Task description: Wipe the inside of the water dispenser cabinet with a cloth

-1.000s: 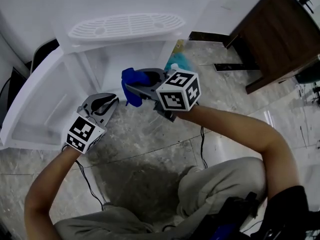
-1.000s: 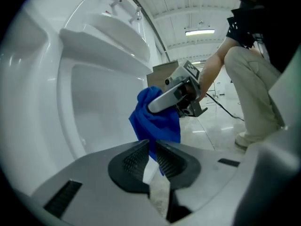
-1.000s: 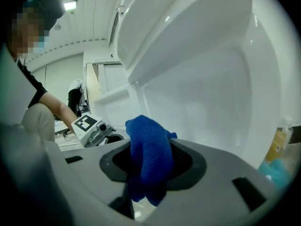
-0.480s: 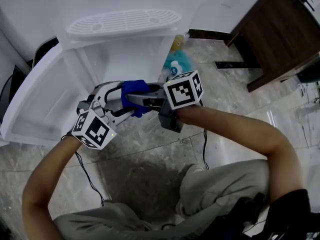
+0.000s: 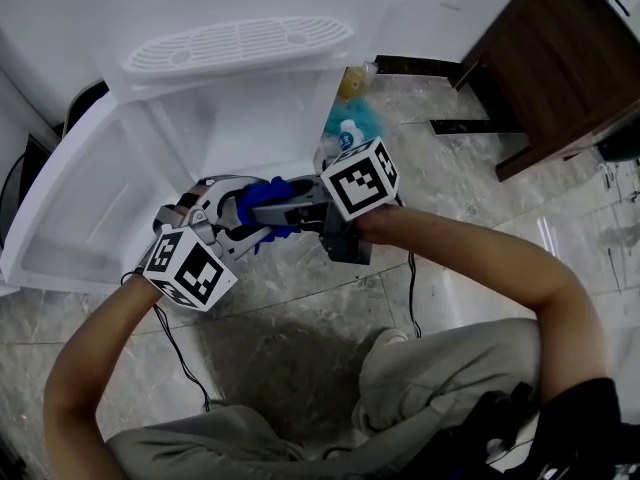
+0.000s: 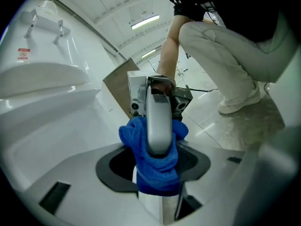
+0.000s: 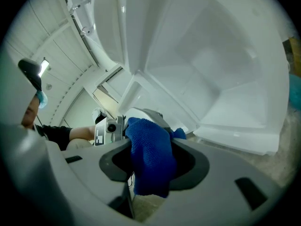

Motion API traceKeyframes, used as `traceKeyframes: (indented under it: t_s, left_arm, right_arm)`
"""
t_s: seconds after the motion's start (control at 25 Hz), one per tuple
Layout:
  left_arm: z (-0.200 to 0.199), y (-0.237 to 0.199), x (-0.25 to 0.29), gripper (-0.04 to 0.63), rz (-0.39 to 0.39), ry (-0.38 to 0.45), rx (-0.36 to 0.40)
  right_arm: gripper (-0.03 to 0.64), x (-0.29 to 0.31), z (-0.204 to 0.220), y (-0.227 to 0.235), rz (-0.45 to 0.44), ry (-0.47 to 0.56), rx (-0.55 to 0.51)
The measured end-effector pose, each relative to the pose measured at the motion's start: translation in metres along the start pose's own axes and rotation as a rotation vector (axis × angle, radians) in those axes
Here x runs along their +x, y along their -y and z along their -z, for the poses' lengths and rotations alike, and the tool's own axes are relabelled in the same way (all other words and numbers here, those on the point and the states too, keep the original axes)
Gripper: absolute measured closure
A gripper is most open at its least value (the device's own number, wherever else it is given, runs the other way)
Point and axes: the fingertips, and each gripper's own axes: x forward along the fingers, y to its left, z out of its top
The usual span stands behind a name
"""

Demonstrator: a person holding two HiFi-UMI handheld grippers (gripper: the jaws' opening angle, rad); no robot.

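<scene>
A blue cloth hangs between my two grippers, which face each other in front of the open white water dispenser cabinet. My right gripper comes in from the right and is shut on the cloth. My left gripper reaches in from the lower left. Its jaws are closing around the same cloth, which lies between them without a firm pinch showing. In the left gripper view a grey finger of the right gripper lies over the cloth. The cabinet's bare white inside shows behind the right gripper.
The cabinet door swings open to the left. A slotted drip tray sits above the opening. Teal and yellow items lie on the floor beside the dispenser. Dark wooden furniture stands at the right, and a cable runs by my knees.
The left gripper moved right and up to the cloth, rolled and spread its jaws around it. The right gripper swung left and down with the cloth.
</scene>
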Motion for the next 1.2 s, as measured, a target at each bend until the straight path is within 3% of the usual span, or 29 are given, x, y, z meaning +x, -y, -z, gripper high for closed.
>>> traceKeyframes:
  t_s: [0.24, 0.48, 0.68, 0.8, 0.88, 1.12, 1.2]
  left_arm:
    - [-0.004, 0.001, -0.005, 0.433, 0.011, 0.010, -0.057]
    - [0.006, -0.014, -0.007, 0.456, -0.020, -0.001, -0.202]
    - [0.032, -0.040, -0.016, 0.459, -0.087, -0.061, -0.301]
    - [0.047, -0.046, -0.014, 0.459, -0.102, -0.080, -0.362]
    - [0.056, -0.049, -0.010, 0.459, -0.109, -0.092, -0.385]
    - [0.084, -0.070, 0.012, 0.459, -0.160, -0.125, -0.512]
    - [0.097, -0.079, 0.026, 0.459, -0.180, -0.171, -0.495]
  right_arm:
    - [0.429, -0.003, 0.002, -0.006, -0.090, -0.041, 0.025]
    - [0.422, -0.015, -0.008, 0.002, -0.107, -0.035, 0.046]
    - [0.451, -0.035, -0.020, 0.025, -0.012, 0.002, -0.007]
    - [0.567, -0.045, -0.026, 0.037, 0.077, 0.029, -0.110]
    - [0.605, -0.048, -0.028, 0.042, 0.133, 0.024, -0.186]
    - [0.618, -0.047, -0.008, 0.059, 0.246, -0.118, -0.387]
    - [0.618, -0.046, 0.003, 0.061, 0.232, -0.151, -0.400]
